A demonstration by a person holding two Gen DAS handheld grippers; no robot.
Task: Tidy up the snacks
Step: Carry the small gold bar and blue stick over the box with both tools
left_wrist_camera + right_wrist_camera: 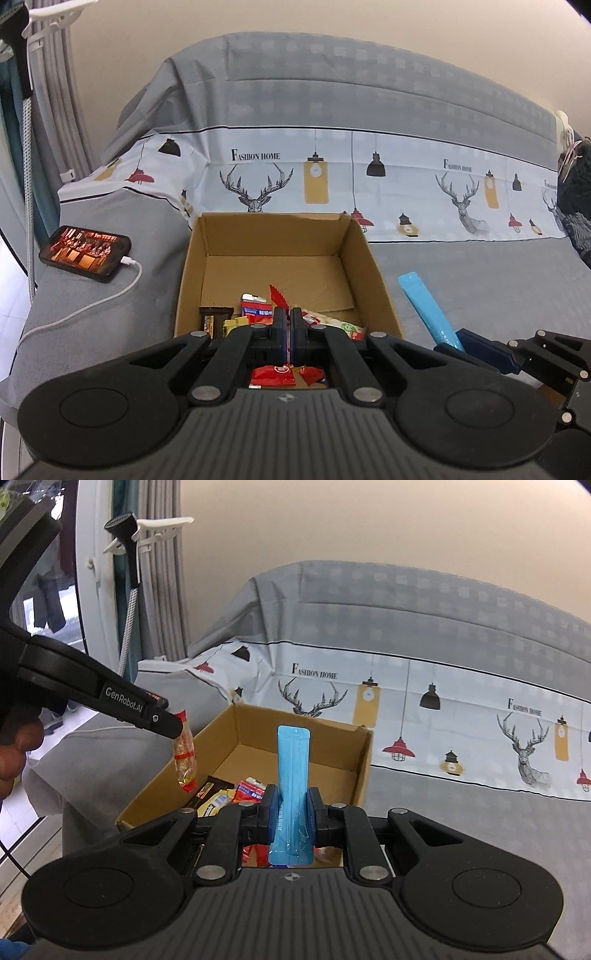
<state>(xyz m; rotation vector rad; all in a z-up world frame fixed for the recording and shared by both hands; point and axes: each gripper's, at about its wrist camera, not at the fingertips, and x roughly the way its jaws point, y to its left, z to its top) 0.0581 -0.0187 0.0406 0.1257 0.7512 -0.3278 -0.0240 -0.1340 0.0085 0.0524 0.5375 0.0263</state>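
An open cardboard box (280,236) stands on the grey sofa and holds several snack packets (255,310) at its near end. My left gripper (288,314) is above the box's near edge, shut on a small red-and-clear snack packet whose red serrated top (277,295) sticks up; from the right wrist view the packet (184,753) hangs from the left fingers over the box (295,738). My right gripper (293,805) is shut on a long blue packet (293,775), held upright just right of the box. The blue packet also shows in the left wrist view (428,306).
A phone (85,253) with a lit screen lies on the sofa's left armrest, with a white charging cable (88,310). The sofa back (369,110) has a cover printed with deer and lamps. Curtains (55,92) hang at the far left. A dark garment (576,192) lies at the right.
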